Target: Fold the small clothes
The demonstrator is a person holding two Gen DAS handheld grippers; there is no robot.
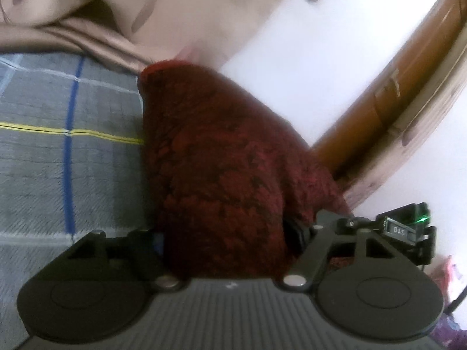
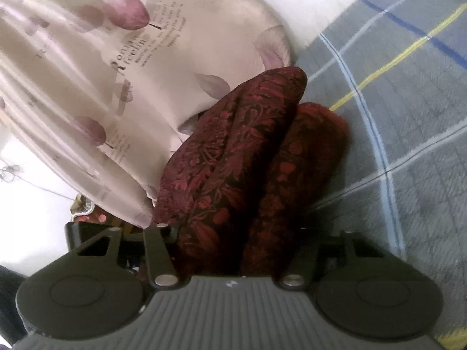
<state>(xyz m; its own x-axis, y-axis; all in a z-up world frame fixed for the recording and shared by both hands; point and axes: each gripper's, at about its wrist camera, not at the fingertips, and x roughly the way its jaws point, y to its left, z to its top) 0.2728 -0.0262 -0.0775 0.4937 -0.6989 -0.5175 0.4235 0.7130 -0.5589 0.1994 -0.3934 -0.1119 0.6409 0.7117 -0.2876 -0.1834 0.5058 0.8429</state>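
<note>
Both claws, left claw (image 1: 224, 233) and right claw (image 2: 233, 242), grasp the dark red floral patterned cloth (image 2: 233, 157), whose long axis runs straight ahead over the grey plaid bed (image 2: 408, 116).

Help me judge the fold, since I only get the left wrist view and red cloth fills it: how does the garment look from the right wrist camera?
Observer: There the red garment shows as two long rolls lying side by side, with a dark crease between them.
Operator: What lies on its left in that view?
Observer: A pale cloth with purple leaf prints and printed lettering, right beside the garment's left roll.
Operator: And the right gripper?
Observer: The garment runs into the gap of the right gripper and hides its fingers, so I cannot tell whether they pinch it.
</note>
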